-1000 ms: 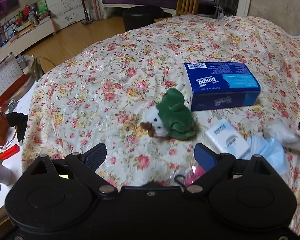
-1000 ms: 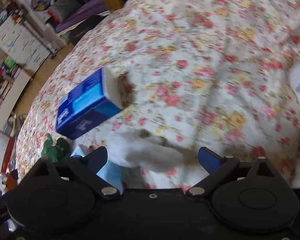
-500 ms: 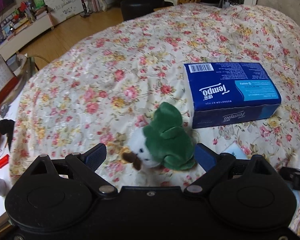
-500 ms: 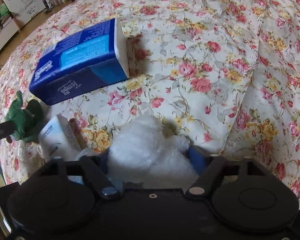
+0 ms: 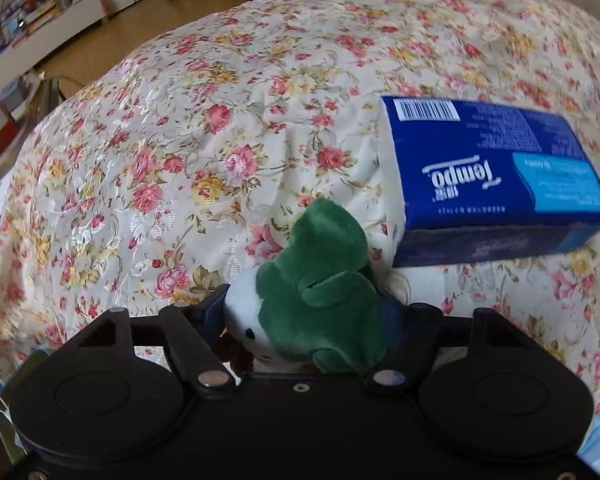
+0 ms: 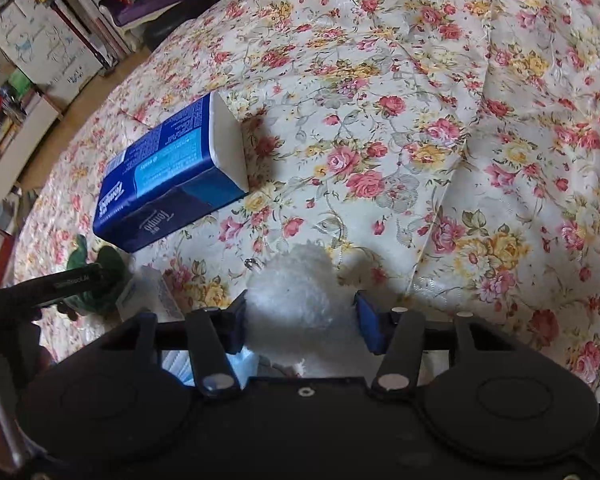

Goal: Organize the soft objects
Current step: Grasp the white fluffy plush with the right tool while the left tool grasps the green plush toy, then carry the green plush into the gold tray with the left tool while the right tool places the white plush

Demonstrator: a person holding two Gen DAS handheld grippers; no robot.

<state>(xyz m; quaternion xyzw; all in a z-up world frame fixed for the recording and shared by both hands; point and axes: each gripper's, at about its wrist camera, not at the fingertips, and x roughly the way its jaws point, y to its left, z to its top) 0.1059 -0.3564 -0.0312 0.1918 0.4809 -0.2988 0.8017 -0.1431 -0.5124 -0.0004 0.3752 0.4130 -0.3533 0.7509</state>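
A green and white plush toy [image 5: 320, 292] lies on the flowered bedspread [image 5: 220, 140], filling the gap of my left gripper [image 5: 300, 304]. The jaws are closing and both pads touch its sides. In the right wrist view a white fluffy soft thing [image 6: 296, 284] sits between the blue pads of my right gripper [image 6: 300, 316], whose jaws are closing and squeezing it. Further left there, the left gripper's finger [image 6: 68, 280] crosses the green plush toy [image 6: 108, 260]. What the fluffy thing is I cannot tell.
A blue Tempo tissue pack [image 5: 496, 176] [image 6: 172, 176] lies just beyond both toys. A small white tissue packet [image 6: 156, 292] and something light blue [image 6: 244, 364] lie between the grippers. The bed's edge [image 5: 40, 128] drops to wooden floor and a low cabinet [image 5: 60, 24].
My left gripper came down over the green plush toy and its jaws narrowed around it. The right gripper's jaws drew in on the white fluffy thing.
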